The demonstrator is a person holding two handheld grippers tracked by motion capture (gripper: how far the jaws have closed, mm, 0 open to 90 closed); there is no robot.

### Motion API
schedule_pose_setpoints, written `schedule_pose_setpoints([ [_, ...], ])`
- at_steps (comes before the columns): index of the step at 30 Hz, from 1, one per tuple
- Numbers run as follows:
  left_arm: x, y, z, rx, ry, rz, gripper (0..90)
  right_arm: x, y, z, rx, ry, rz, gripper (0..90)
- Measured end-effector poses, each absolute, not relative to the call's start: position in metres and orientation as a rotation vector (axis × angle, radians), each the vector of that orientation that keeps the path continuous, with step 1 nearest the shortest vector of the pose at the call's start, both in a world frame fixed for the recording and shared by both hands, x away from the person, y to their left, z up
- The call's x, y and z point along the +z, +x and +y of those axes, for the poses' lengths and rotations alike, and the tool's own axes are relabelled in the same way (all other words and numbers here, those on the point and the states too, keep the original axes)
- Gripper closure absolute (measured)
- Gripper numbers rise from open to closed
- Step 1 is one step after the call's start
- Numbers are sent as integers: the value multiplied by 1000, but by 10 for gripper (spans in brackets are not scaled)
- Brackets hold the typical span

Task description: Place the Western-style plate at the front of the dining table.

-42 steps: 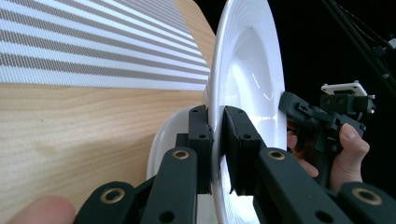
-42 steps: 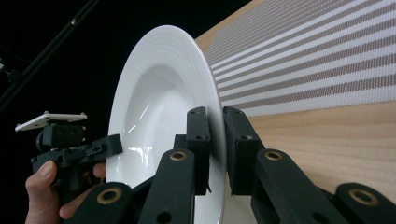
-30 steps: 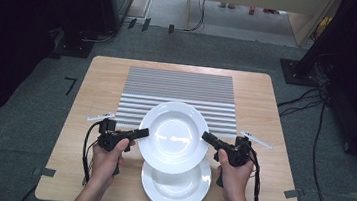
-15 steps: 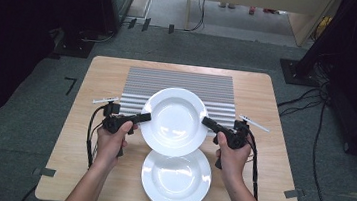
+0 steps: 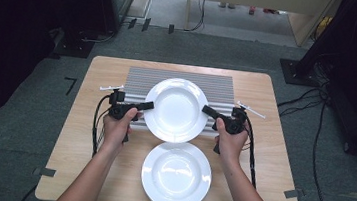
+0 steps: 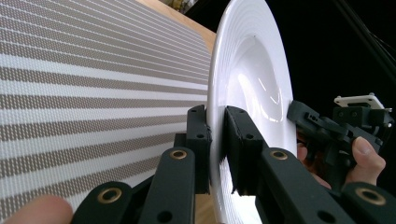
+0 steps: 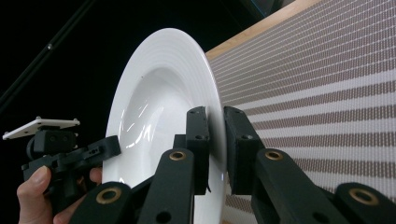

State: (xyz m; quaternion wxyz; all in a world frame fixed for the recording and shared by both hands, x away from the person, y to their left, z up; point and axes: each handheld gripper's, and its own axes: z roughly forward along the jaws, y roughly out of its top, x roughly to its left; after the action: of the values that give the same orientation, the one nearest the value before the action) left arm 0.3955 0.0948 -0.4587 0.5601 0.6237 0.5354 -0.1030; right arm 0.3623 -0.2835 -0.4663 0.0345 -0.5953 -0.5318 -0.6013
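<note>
Two white plates on a wooden counter [image 5: 88, 171], one held aloft, one at rest.

Upper plate [image 5: 176, 110]: gripped on opposite rims, poised over the near edge of a striped grey-and-white mat [image 5: 136, 78] at the far middle of the counter. Level in the high view, bowl side up, near rim just short of the lower plate's far rim.

Left gripper [image 5: 146, 106]: closed on the left rim of the upper plate, pinching the thin edge between both pads. Same grip seen close in the left gripper view, plate [image 6: 243, 88] edge-on between the black pads, gripper [image 6: 217, 140] clamped with no visible gap, mat [image 6: 93, 84] spread behind.

Right gripper [image 5: 209, 111]: closed on the right rim of the same plate. Confirmed in the right gripper view, rim of the plate [image 7: 159, 102] caught between the pads, gripper [image 7: 215, 140] tight on it, mat [image 7: 327, 93] to one side. Opposite gripper [image 7: 109, 145] visible at the far rim, held by a hand [image 7: 35, 196].

Lower plate [image 5: 176, 175]: flat on the bare wood near the front edge, between the two forearms, untouched, bowl side up.

Left hand [image 5: 117, 127] and right hand [image 5: 230, 141]: wrapped round the gripper bodies, cables trailing back along the forearms toward the near edge.
</note>
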Motion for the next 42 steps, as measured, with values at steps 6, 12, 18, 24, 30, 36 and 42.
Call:
schedule_pose_setpoints([
  [6,-466,416,94,-246,1468,1297,808,-471,383,-282,-1826,-1858,-1636,825],
  [12,-477,433,92,-220,1468,1336,801,-485,403,-280,-1785,-1880,-1607,824],
  [18,-487,453,88,-206,1460,1397,791,-498,422,-277,-1752,-1932,-1569,824],
  [24,-495,466,80,-224,1460,1437,784,-505,433,-281,-1732,-1992,-1526,826],
  [30,-497,486,66,-242,1500,1467,784,-515,440,-290,-1713,-2053,-1458,821],
  [36,-503,497,65,-259,1501,1502,778,-523,449,-289,-1696,-2090,-1446,820],
  [42,-510,506,67,-297,1499,1536,782,-528,457,-285,-1671,-2115,-1442,818],
])
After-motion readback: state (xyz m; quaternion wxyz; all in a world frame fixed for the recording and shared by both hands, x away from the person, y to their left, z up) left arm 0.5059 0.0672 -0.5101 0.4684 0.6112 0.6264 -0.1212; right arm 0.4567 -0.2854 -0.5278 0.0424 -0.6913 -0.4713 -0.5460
